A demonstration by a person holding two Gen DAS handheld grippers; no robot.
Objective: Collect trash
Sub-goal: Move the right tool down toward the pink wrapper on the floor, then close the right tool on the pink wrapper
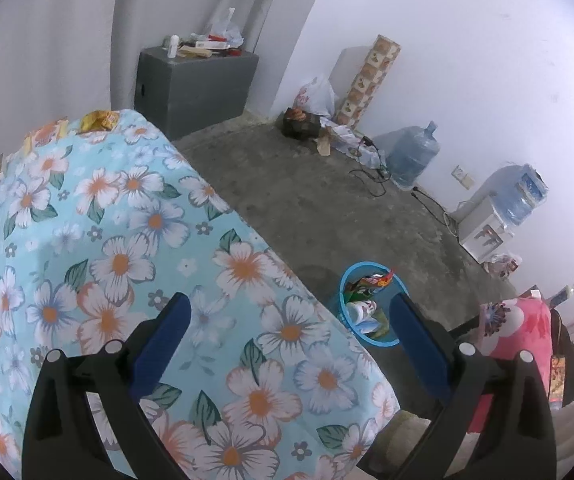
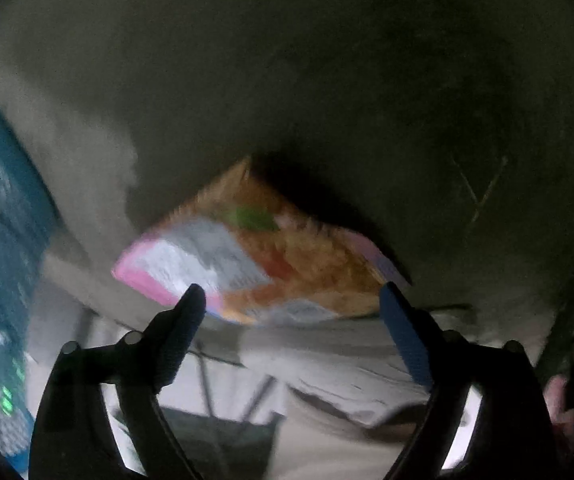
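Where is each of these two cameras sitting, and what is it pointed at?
Left wrist view: sits on the left claw, looking down past its open blue-padded fingers over a light-blue flowered cloth to a blue plastic basket of wrappers on the grey floor.
Right wrist view: sits on the right claw, open, aimed down at a blurred orange-and-pink snack wrapper on a dim floor.
Shared: only each claw's own fingers show; no object clearly appears in both.

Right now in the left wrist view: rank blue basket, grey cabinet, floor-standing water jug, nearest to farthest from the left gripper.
1. Blue basket, on the floor just beyond the left gripper, by its right finger, trash inside.
2. Floor-standing water jug, right of centre by the white wall.
3. Grey cabinet, far corner, upper left, clutter on top.
Jug versus cabinet is close.
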